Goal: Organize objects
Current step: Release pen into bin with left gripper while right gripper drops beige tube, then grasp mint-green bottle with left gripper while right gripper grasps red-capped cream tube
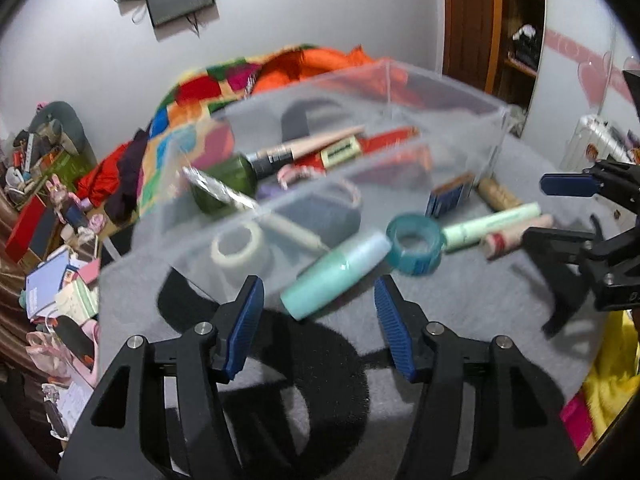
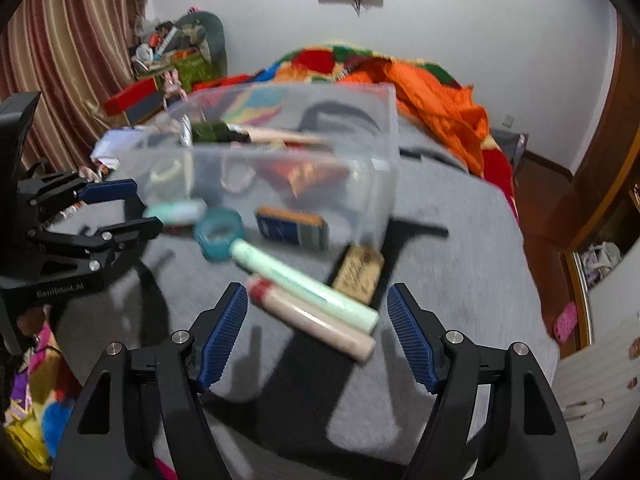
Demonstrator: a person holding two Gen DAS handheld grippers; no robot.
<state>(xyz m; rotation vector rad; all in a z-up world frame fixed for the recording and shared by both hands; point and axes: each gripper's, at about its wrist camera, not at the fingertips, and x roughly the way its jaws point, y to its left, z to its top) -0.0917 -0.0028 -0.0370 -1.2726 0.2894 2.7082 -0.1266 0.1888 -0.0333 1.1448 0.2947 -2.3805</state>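
From the left wrist view, the left gripper (image 1: 319,312) is hanging with its jaws apart and nothing pressed between them, above a grey blanket (image 1: 460,320). A mint-green tube (image 1: 334,274) is lying just in front of the clear plastic organizer box (image 1: 280,216), its near end reaching toward the gap between the blue pads. A teal tape roll (image 1: 415,246) is sitting just beside that tube, also in front of the box.

From the right wrist view, the right gripper (image 2: 316,332) is likewise standing open, gripping nothing. A pale green tube (image 2: 306,280) and a beige tube (image 2: 312,320) are lying side by side in front of the box, ahead of the pads. A blue packet (image 2: 292,228) is resting against the box's front wall.
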